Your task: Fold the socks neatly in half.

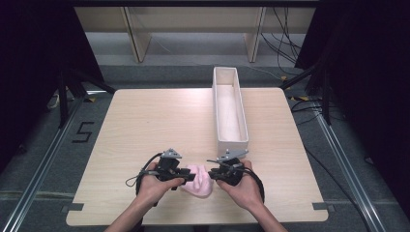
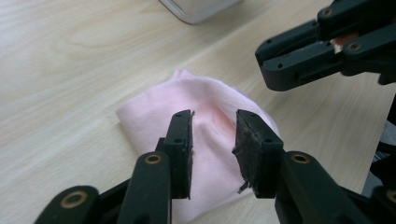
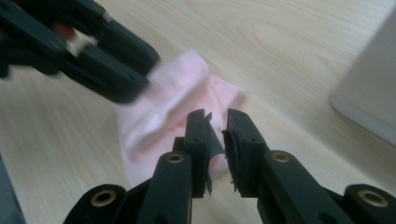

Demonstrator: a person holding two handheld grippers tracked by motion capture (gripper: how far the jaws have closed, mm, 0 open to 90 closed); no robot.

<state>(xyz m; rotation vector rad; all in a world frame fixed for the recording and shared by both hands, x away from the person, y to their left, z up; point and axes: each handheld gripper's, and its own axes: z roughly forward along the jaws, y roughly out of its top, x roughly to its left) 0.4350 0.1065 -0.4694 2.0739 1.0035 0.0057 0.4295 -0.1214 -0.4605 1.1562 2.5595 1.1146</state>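
pink cloth [image 1: 199,181] half-folded at the table's near edge, a gripper on each side

the cloth lies bunched and doubled over on the wooden table [image 1: 159,121], between the two grippers and well short of the white box [image 1: 231,108]. the left gripper [image 2: 214,140] hangs over it with jaws apart, pads clear of the fabric. the right gripper [image 3: 215,140] stands narrowly apart with a fold of cloth between its pads; whether it pinches i cannot tell. folding looks part done; tidying, and perhaps boxing, is left.
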